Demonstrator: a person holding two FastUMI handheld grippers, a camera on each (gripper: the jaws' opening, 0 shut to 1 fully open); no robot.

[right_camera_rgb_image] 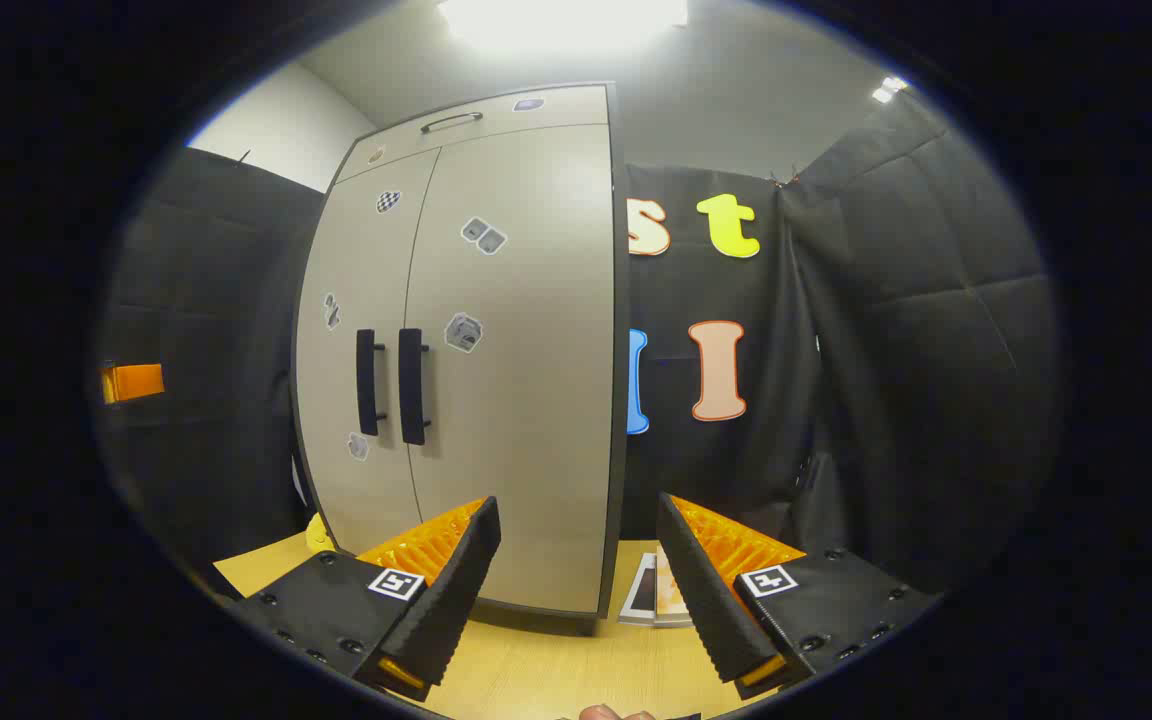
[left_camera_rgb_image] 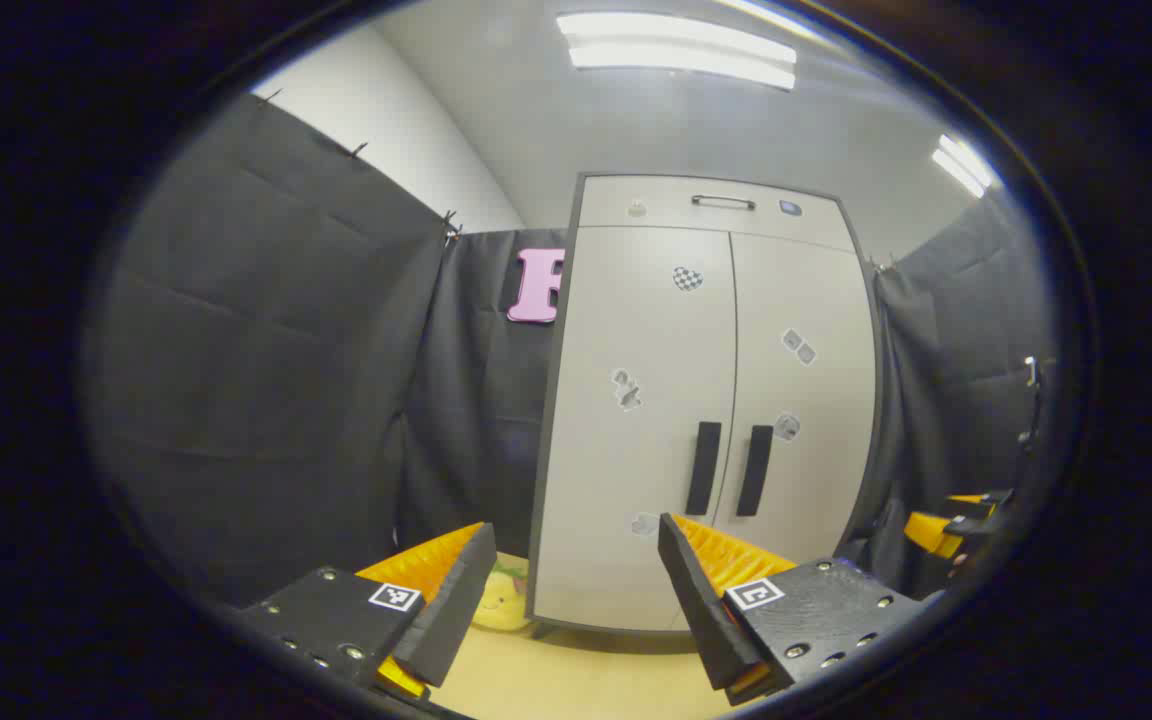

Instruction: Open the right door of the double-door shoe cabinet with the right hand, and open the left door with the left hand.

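Ahead, both doors of the shoe cabinet (left_camera_rgb_image: 706, 400) are closed; left gripper (left_camera_rgb_image: 576, 590) and right gripper (right_camera_rgb_image: 576, 580) gape wide, holding nothing, well short of its handles (right_camera_rgb_image: 391, 383).

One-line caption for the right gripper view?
Open right gripper faces the shoe cabinet, both doors shut.

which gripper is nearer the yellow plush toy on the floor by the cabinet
Left. The left gripper hovers just above the yellow plush toy; from the right gripper, the toy lies farther off, beyond the cabinet's corner.
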